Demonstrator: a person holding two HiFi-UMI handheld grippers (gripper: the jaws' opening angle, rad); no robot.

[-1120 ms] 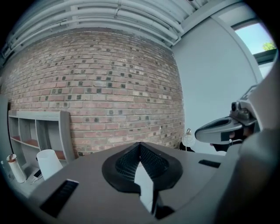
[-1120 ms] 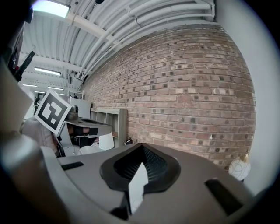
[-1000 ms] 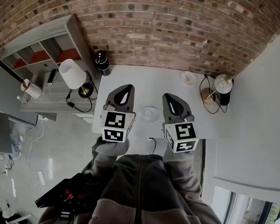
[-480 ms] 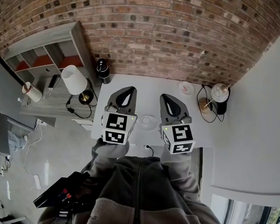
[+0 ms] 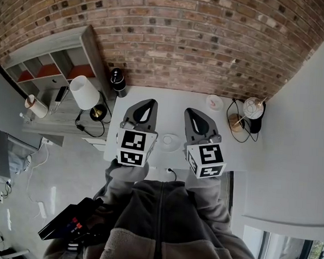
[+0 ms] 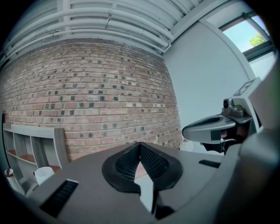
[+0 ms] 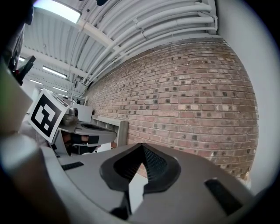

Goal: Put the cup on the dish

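Note:
A white dish (image 5: pixel 170 141) lies on the white table (image 5: pixel 153 95), near its front edge and between my two grippers. A small pinkish-white cup (image 5: pixel 213 102) stands at the table's far right, well beyond the right gripper. My left gripper (image 5: pixel 147 104) hovers left of the dish, shut with nothing in it, and its jaws (image 6: pixel 140 146) meet at the tip. My right gripper (image 5: pixel 195 113) hovers right of the dish, also shut and empty, and its jaws (image 7: pixel 142 148) are together. Each gripper view faces the brick wall and shows neither dish nor cup.
A round globe lamp (image 5: pixel 254 108) with a looped cable stands at the table's right end. A black cylinder (image 5: pixel 118 78) sits at the back left corner. Left of the table are a white-shaded lamp (image 5: pixel 84 92) and a grey shelf unit (image 5: pixel 51 56). A brick wall runs behind.
The head view has shifted a little, so the dish sits lower in the picture, nearer to me relative to the jaw tips. Both grippers stay shut and side by side.

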